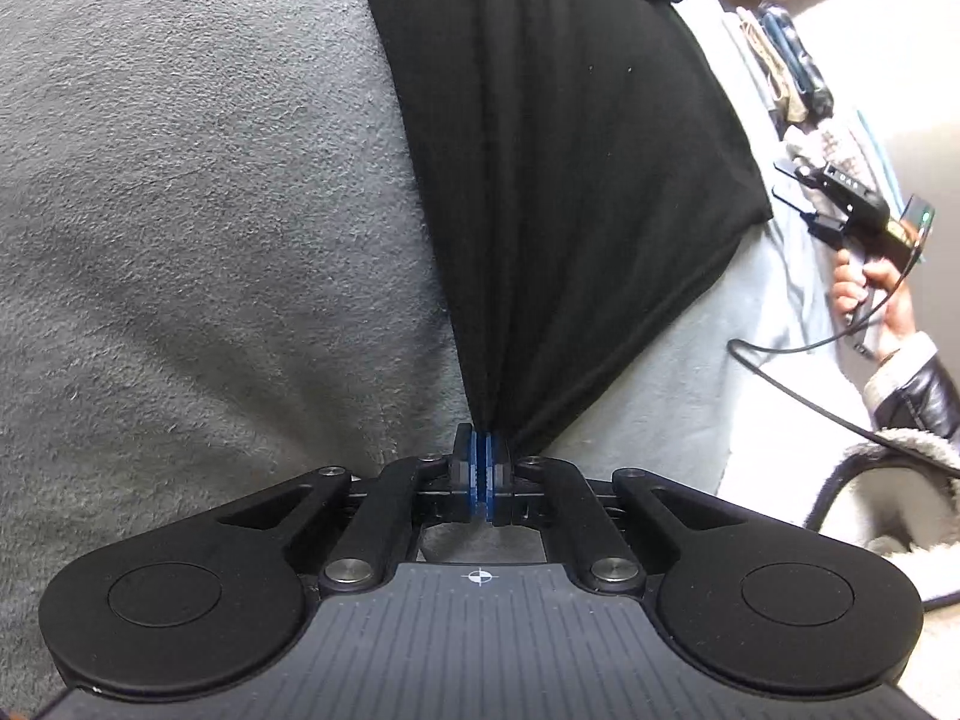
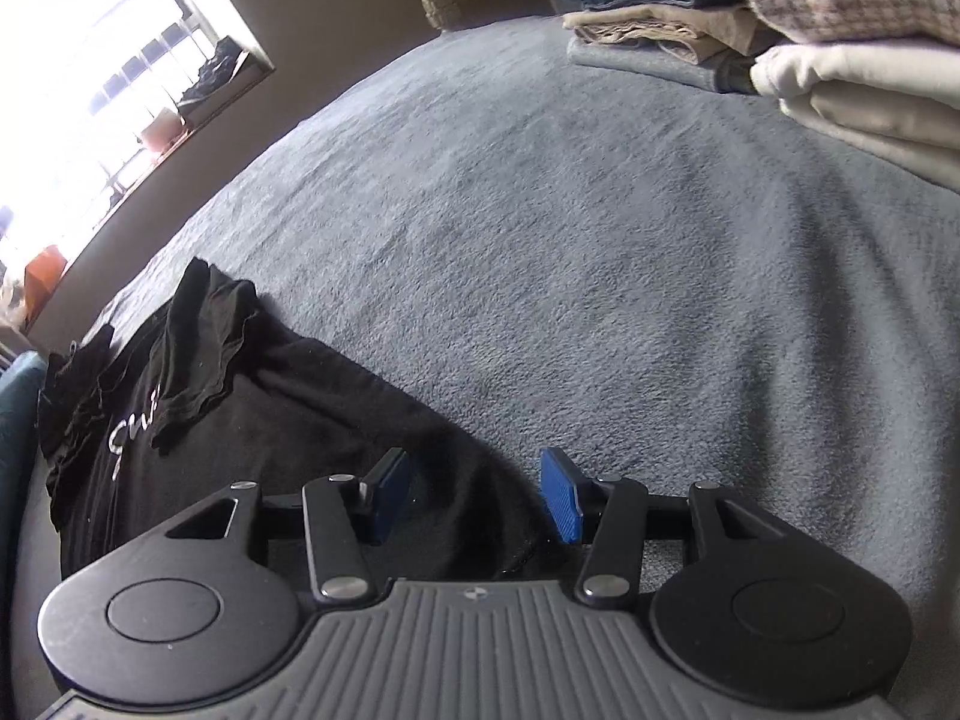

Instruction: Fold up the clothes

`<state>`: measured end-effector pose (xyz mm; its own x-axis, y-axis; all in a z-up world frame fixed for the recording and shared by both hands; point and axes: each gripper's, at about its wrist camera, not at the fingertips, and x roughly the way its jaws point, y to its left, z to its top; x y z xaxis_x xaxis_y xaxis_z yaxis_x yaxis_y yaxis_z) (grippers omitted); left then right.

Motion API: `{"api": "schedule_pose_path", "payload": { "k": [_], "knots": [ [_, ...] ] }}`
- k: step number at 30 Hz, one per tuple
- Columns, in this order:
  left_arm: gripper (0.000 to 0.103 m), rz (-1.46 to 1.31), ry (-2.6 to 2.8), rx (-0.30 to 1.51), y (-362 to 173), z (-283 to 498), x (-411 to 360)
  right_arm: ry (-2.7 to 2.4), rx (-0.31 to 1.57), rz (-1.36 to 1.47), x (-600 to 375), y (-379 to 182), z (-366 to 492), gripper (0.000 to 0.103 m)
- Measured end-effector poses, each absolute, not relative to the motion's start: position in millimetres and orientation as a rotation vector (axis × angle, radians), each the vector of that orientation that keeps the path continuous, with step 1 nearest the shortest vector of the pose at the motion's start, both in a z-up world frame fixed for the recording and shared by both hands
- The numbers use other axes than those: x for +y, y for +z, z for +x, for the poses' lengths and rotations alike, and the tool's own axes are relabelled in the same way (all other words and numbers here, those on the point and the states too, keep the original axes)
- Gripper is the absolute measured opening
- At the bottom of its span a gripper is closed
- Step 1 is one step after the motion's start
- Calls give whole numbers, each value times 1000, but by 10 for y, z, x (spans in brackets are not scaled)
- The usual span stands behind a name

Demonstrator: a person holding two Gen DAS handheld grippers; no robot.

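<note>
Currently left gripper (image 1: pixel 481 468) clamped fully on a bunched corner of the black T-shirt (image 1: pixel 558 168); fabric fans out ahead of the pads in taut pleats. Long axis of shirt runs straight away from left fingertips, hem edge slanting off to the right toward the right gripper (image 1: pixel 801 195), seen well apart, held in a hand (image 1: pixel 870 288).

Right gripper (image 2: pixel 477 498) about half open, nothing between the blue pads (image 2: pixel 561 504). Black T-shirt (image 2: pixel 288 420) lies under and left of the right fingertips; its near edge passes just below the gap, left pad over cloth, right pad over bare blanket. Contact with cloth not determinable.

Judgement: right hand nearer the free hem corner; a short dip down-left likely needed to pinch it.

Grey blanket (image 2: pixel 600 240) ahead of right fingers bare, ample room for laying a fold. Stack of folded clothes (image 2: pixel 672 30) far ahead-right, clear of path.
</note>
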<state>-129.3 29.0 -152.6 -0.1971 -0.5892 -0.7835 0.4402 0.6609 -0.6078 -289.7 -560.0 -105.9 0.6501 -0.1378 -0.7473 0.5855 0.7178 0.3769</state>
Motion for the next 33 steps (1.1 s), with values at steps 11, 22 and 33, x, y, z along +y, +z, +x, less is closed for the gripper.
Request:
{"api": "schedule_pose_path", "payload": {
  "k": [11,22,33],
  "knots": [
    [6,-168,-905,1518,-1611,-1360,290,-373,911,472,-5400,-1207,-2741,14],
    [20,71,-810,1346,-809,-1092,581,-353,715,405,-5341,-586,-2709,48],
    [21,-66,-858,1122,-921,-956,-575,-1,707,-115,-3896,-755,-1380,48]
  ]
}}
